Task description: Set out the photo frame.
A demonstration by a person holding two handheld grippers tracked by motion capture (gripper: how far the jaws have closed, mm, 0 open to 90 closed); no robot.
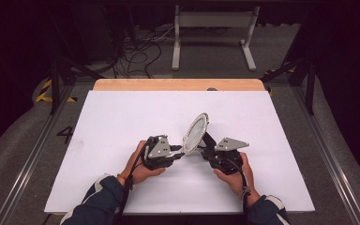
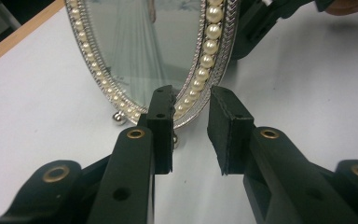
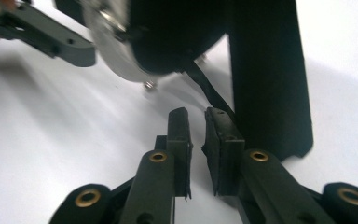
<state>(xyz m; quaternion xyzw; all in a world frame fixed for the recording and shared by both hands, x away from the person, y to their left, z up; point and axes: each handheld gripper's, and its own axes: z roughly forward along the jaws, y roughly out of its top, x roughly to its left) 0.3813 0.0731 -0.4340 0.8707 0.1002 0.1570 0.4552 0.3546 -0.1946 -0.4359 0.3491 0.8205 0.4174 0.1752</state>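
An oval mirror (image 1: 196,132) with a pearl-and-silver rim stands tilted on the white tabletop (image 1: 122,122), propped from behind by a black stand leg (image 3: 270,70). My left gripper (image 1: 180,152) meets its lower rim from the left. In the left gripper view the mirror (image 2: 144,46) rises just beyond my left gripper (image 2: 191,107), whose jaws are apart around the rim's bottom edge without pressing on it. My right gripper (image 1: 205,152) sits behind the mirror. In the right gripper view the right gripper (image 3: 196,116) shows a narrow gap, with a thin black strap (image 3: 200,81) running down to its tips.
A wooden strip (image 1: 178,84) edges the table's far side. Beyond it, on the floor, stand a white metal frame (image 1: 213,28) and loose cables (image 1: 136,51). Metal rails (image 1: 33,154) run along both sides of the table.
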